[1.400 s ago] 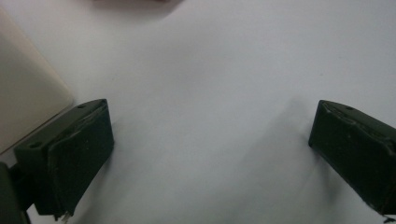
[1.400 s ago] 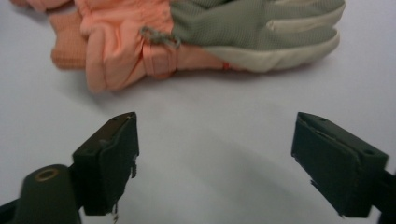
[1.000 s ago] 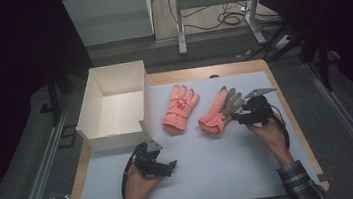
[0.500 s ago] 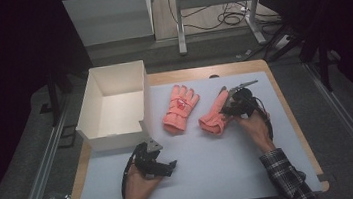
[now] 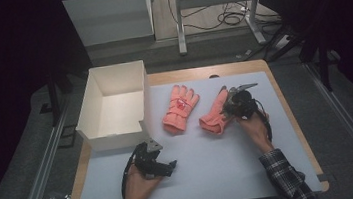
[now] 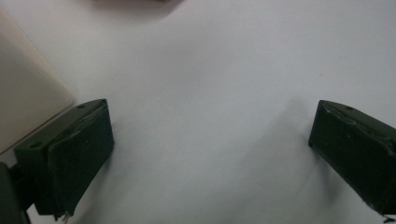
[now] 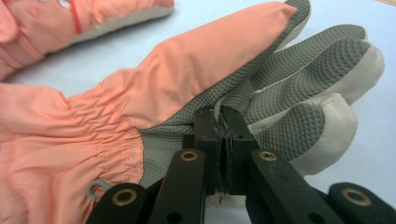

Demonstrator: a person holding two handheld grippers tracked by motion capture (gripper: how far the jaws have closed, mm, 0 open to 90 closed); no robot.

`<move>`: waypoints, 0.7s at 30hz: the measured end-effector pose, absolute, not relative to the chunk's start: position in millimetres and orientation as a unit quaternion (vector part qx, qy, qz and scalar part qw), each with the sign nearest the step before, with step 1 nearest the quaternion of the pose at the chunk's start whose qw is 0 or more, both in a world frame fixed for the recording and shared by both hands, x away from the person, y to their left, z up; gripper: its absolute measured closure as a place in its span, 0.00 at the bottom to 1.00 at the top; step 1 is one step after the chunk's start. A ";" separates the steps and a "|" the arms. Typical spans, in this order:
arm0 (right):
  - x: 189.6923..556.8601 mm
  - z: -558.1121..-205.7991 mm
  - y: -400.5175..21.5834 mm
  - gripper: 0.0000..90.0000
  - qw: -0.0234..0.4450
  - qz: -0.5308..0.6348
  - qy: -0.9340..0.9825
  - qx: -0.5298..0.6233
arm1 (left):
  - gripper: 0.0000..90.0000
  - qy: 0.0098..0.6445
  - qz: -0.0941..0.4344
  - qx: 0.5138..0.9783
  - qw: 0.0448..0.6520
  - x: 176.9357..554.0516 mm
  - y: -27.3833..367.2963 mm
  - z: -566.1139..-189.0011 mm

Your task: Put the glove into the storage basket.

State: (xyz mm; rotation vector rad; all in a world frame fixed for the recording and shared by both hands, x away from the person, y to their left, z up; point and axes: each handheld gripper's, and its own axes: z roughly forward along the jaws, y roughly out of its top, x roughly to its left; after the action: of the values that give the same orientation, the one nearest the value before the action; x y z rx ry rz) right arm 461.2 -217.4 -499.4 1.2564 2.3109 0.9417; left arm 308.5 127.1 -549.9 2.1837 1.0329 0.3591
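Salmon-pink fabric and grey textured palm marked the glove (image 7: 154,88) pinched by the right gripper (image 7: 220,135), whose black fingers (image 7: 205,135) were pressed together on a fold of the grey palm material near the base of the glove's digits. In the high view that glove (image 5: 215,116) lay on the pale tabletop (image 5: 222,164) right of centre, palm turned partly up, with the right gripper (image 5: 238,103) over its finger end and the person's right hand (image 5: 254,126) behind it, a plaid sleeve (image 5: 285,177) reaching in from the bottom edge. A second pink glove (image 5: 179,108) lay flat just to its left, apart from it, back side up. Further left stood an open white box (image 5: 140,129), its near wall close to the front of the tabletop. Near the bottom, the left gripper (image 5: 168,167) rested low over bare tabletop, held in the person's left hand (image 5: 136,184). In the left gripper view its fingers (image 6: 70,158) stood wide apart with nothing between them, the corner of the box (image 6: 28,107) at the left edge.
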 end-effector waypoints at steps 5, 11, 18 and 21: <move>456.5 -491.2 -224.1 0.97 0.161 0.354 0.813 0.434 | 0.00 0.397 0.138 0.840 0.342 308.5 127.1 -549.9; 446.0 -479.1 -229.5 0.97 0.149 0.370 0.814 0.423 | 0.00 0.397 0.138 0.840 0.342 308.4 127.2 -549.8; 426.3 -464.4 -232.9 0.97 0.120 0.394 0.821 0.395 | 0.00 0.397 0.138 0.840 0.342 308.4 127.2 -549.9; 415.9 -459.4 -232.9 0.97 0.106 0.401 0.828 0.378 | 0.00 0.399 0.138 0.839 0.344 308.4 126.9 -550.0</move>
State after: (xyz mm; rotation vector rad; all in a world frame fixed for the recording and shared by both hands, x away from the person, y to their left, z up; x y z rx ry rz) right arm 415.9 -232.9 -459.4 1.1130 2.4377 1.1807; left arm 308.4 126.9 -550.0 2.1796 1.0357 0.3589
